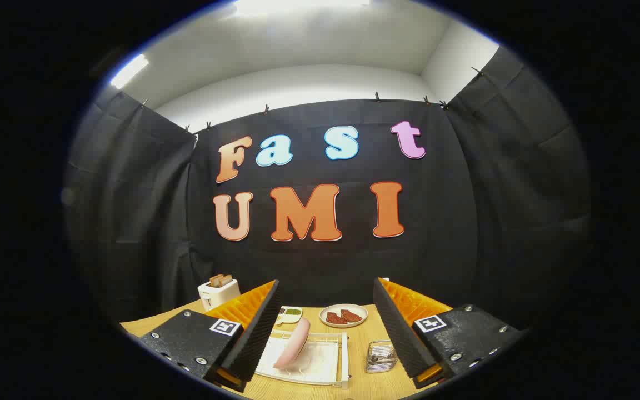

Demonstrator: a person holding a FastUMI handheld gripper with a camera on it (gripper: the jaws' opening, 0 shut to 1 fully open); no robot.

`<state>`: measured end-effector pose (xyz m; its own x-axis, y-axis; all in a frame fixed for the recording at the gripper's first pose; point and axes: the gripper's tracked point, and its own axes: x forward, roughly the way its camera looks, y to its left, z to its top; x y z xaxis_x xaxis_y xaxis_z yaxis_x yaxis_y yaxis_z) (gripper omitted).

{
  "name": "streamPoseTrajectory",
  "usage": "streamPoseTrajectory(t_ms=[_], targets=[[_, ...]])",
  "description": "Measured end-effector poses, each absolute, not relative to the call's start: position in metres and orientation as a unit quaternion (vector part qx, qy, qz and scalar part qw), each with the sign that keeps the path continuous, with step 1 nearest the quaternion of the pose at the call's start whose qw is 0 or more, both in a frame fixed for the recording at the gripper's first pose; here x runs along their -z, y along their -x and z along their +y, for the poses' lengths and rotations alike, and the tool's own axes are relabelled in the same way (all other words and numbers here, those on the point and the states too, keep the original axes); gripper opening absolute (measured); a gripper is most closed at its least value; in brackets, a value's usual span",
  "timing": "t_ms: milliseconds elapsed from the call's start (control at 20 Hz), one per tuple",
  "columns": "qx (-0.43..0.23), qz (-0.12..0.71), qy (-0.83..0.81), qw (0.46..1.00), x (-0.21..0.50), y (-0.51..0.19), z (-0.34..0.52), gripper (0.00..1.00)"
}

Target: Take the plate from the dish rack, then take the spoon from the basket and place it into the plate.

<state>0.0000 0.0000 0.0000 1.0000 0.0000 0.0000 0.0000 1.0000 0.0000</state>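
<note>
The tool (325,333) hangs above the wooden counter (361,383) with its two fingers (256,328) spread wide and nothing held. Between the fingers, nearer the left one, a pink plate (293,343) stands tilted on edge in the white dish rack (320,364); a wire basket (380,356) sits just beside the right finger, its contents unclear. Beyond the fingers lie a dish of food (344,315), a small divided tray (289,314) and a toaster (218,291).

The gripper view rides on the gripper (324,328) and faces forward along its two wide-apart fingers (253,333), level toward the booth's back wall. It sits above the bench (361,355), near the dish rack (320,364) just ahead of and below the fingers.
</note>
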Motion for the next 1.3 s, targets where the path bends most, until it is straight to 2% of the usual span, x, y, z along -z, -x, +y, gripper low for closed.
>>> streamPoseTrajectory(t_ms=[1000,1200,1300], targets=[[-0.003,-0.001,0.004,1.000,-0.001,0.011,-0.002,0.98],[0.010,0.022,0.007,1.000,0.002,-0.001,-0.007,0.98],[-0.009,0.047,0.004,0.999,0.014,-0.008,0.007,0.98]])
